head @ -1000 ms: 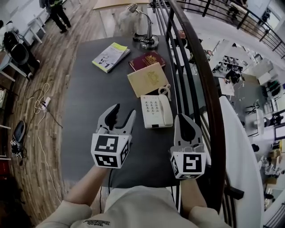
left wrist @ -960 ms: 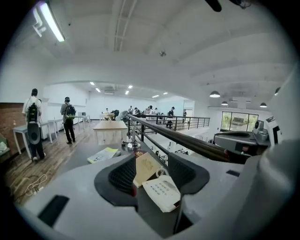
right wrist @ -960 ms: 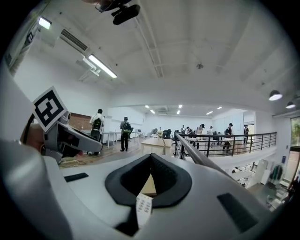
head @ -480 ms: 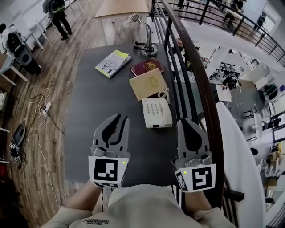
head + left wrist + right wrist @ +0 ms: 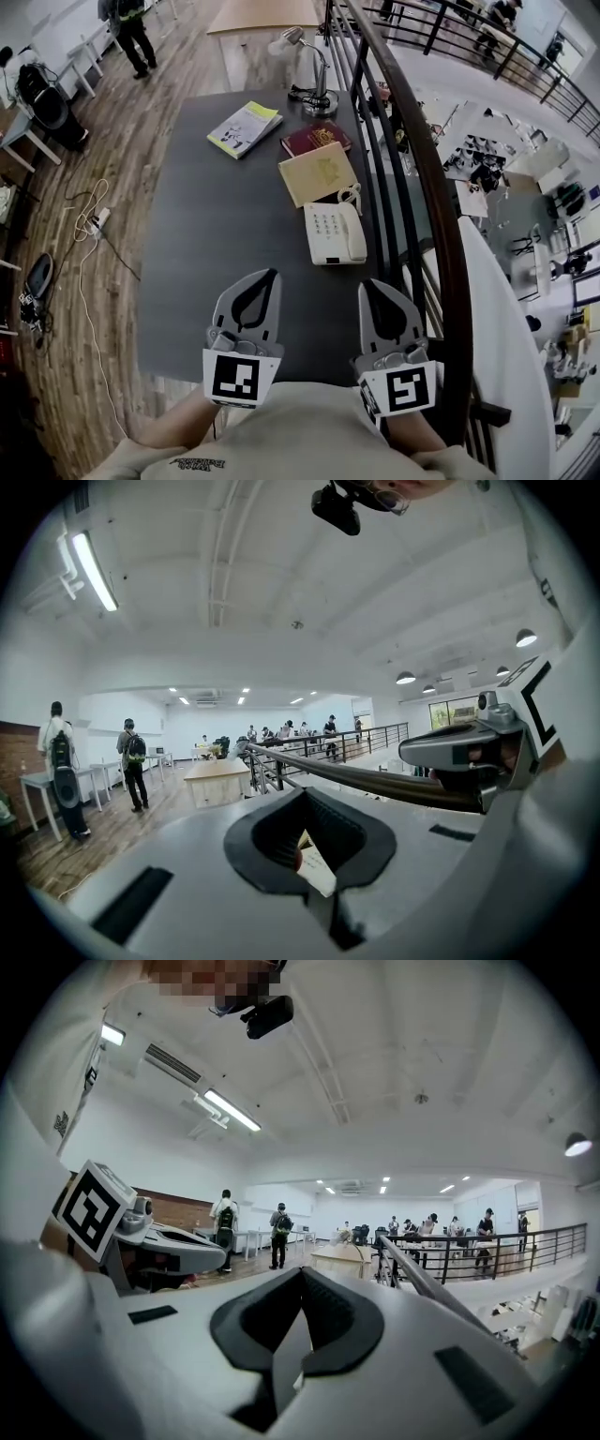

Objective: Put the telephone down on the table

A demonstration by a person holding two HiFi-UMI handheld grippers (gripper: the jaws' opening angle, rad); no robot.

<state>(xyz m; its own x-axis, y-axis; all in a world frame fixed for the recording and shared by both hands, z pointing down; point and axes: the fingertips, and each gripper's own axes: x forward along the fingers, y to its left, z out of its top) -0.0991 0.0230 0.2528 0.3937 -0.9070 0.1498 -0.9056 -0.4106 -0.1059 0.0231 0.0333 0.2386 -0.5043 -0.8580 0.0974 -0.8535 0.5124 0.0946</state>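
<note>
Cream telephone (image 5: pixel 334 233) sits flat on the dark table (image 5: pixel 216 244), near the right edge beside the black railing (image 5: pixel 427 197). Its keypad faces up and the handset lies along its right side, apparently seated in the cradle. The coiled cord bunches at the far end, touching or just beside the tan notebook (image 5: pixel 319 173).

Your left hand-held gripper (image 5: pixel 266 275) has just been closing its jaws. They now meet at the tips with nothing between them; in the left gripper view only a sliver of pale paper or plastic beyond shows through the gap. Your right hand-held gripper (image 5: pixel 367 285) is likewise clenched on nothing, tips together, as the right gripper view confirms. Both hang low at the near edge of the table, close to your torso and well apart from the telephone, pointing roughly level.

Judgement: the put-down looks complete. The telephone rests on the table unsupported, and neither gripper touches it. Nothing obvious is left. At most, glance to check that the handset is squarely seated, which the head view is too small to settle.

Elsewhere on the table: a maroon book (image 5: pixel 317 139), a yellow-green magazine (image 5: pixel 244 127) and a desk lamp (image 5: pixel 317 92) at the far end.
</note>
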